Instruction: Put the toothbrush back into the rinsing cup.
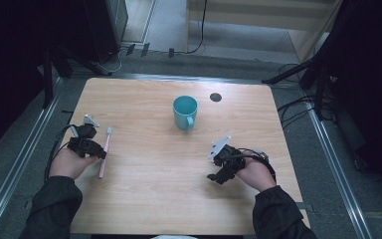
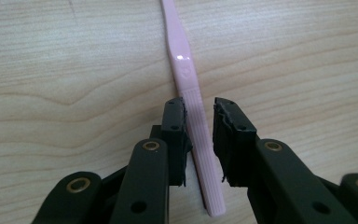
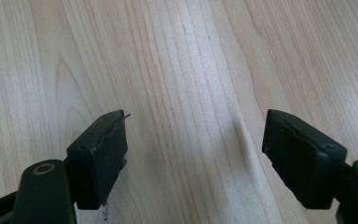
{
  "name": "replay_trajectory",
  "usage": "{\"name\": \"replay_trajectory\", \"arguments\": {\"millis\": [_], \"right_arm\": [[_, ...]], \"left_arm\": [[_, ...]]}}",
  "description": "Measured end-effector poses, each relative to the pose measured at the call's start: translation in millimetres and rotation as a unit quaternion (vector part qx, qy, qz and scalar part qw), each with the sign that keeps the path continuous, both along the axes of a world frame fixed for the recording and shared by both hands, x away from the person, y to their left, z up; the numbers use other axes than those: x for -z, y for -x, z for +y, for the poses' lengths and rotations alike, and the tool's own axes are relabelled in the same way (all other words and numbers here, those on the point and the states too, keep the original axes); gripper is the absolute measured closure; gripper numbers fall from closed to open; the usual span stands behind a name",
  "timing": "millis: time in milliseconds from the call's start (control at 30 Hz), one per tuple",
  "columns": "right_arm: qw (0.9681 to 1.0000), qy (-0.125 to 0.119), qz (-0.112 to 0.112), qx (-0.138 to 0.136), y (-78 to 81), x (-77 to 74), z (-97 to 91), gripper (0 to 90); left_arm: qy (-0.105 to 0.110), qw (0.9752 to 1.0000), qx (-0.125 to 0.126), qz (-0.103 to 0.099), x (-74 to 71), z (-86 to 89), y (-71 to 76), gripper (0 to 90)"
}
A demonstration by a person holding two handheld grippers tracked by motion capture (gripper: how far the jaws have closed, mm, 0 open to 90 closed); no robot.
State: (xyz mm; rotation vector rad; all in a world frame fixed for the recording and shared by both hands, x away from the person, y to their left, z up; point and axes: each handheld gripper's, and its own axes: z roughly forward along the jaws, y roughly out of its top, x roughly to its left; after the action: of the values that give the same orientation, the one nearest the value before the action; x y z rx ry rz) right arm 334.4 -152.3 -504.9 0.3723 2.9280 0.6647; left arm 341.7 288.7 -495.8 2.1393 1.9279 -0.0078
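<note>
A pink toothbrush (image 1: 104,149) lies flat on the wooden table (image 1: 154,199) near its left side, head pointing away from me. My left gripper (image 1: 97,153) is down at the handle. In the left gripper view the toothbrush (image 2: 186,79) handle runs between the two jaws of the left gripper (image 2: 199,109). The left pad sits against the handle, and a gap shows between the handle and the right pad. My right gripper (image 1: 218,168) rests low over the table's right part. In its own view the right gripper (image 3: 196,140) stands wide open over bare wood.
A teal cup (image 1: 185,112) with a handle stands upright at the table's far middle. A small dark round mark (image 1: 216,97) sits behind it to the right. Cables and dark stands surround the table on the floor.
</note>
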Motion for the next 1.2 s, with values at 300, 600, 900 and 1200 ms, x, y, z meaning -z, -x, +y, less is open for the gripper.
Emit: {"name": "replay_trajectory", "arguments": {"millis": [300, 600, 900, 1200], "right_arm": [[1.0000, 0.003, 0.002, 0.006, 3.1, 1.3, -4.5, 21.8], [0.9998, 0.001, 0.001, 0.018, 7.8, 1.1, -11.9, 21.8], [0.9997, 0.000, 0.002, 0.022, 11.1, 1.4, -16.6, 21.8], [0.9998, 0.001, 0.002, 0.022, 11.0, 1.7, -16.7, 21.8]], "left_arm": [[-0.011, 0.9999, 0.004, 0.010, 1.2, -5.4, -12.0, 71.6], [-0.013, 0.9997, 0.005, 0.019, 4.3, -5.8, -20.1, 70.0], [-0.026, 0.9992, 0.005, 0.029, 8.4, -7.2, -24.6, 69.1], [-0.027, 0.9990, 0.003, 0.035, 10.6, -7.8, -25.6, 70.8]]}}
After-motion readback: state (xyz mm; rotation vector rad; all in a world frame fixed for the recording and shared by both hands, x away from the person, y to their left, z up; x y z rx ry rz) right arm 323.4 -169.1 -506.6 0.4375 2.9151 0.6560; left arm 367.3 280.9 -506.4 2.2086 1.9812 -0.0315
